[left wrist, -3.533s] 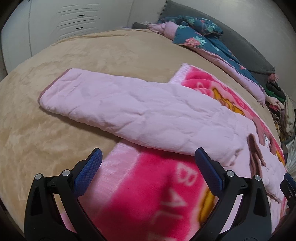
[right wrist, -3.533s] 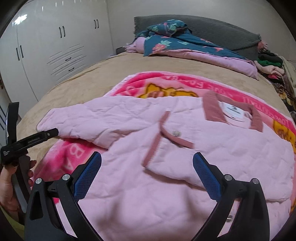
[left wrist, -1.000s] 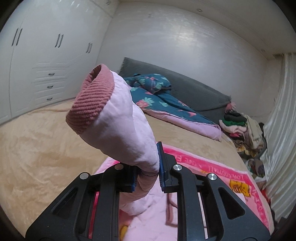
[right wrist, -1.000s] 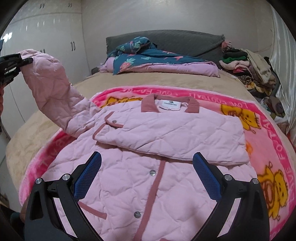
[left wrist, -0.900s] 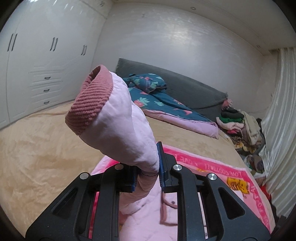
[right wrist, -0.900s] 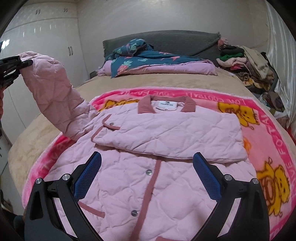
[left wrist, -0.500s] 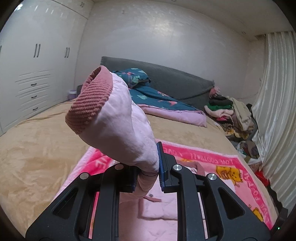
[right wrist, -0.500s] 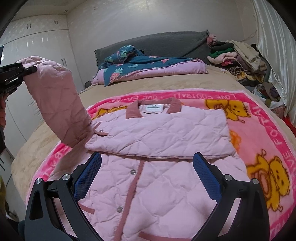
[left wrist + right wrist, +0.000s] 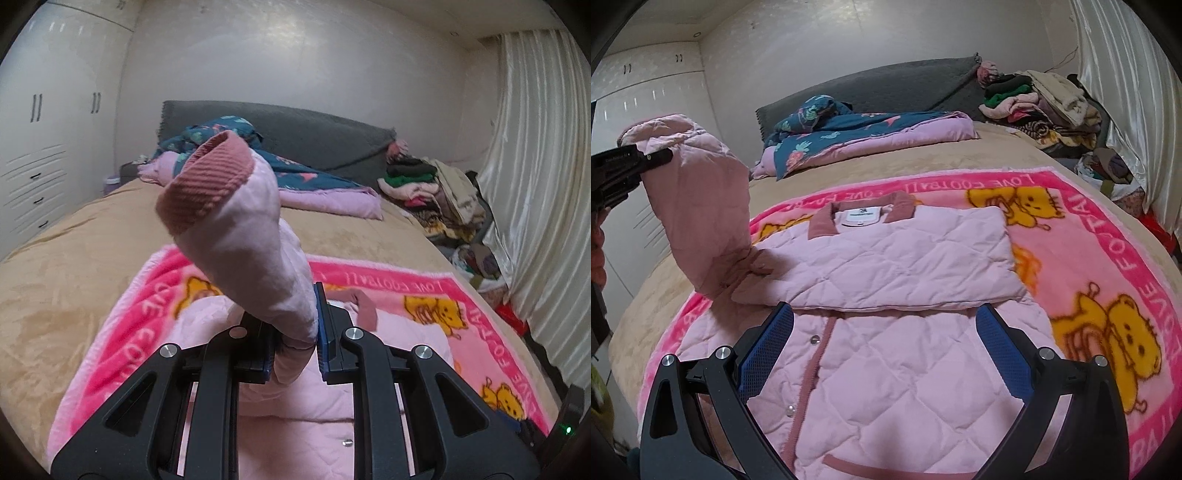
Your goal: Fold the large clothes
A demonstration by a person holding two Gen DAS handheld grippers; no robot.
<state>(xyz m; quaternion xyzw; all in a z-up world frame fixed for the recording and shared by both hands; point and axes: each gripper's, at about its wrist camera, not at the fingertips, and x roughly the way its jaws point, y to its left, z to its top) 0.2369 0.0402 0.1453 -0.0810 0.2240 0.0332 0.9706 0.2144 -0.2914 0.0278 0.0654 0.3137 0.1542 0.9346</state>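
Note:
A pink quilted jacket with a dusty-rose collar lies front up on a bright pink cartoon blanket; its right sleeve is folded across the chest. My left gripper is shut on the jacket's left sleeve just behind the ribbed rose cuff, holding it up in the air. In the right wrist view the lifted sleeve rises at the left, with the left gripper clamped near its end. My right gripper hovers open above the jacket's lower front, nothing between its blue pads.
The blanket lies on a tan bedspread. A teal floral quilt and grey headboard are at the far end. A heap of clothes sits far right beside a curtain. White wardrobes stand left.
The left gripper has carried the raised sleeve in over the jacket's body, cuff tilting right. The right gripper has drifted across the jacket's lower front, still open.

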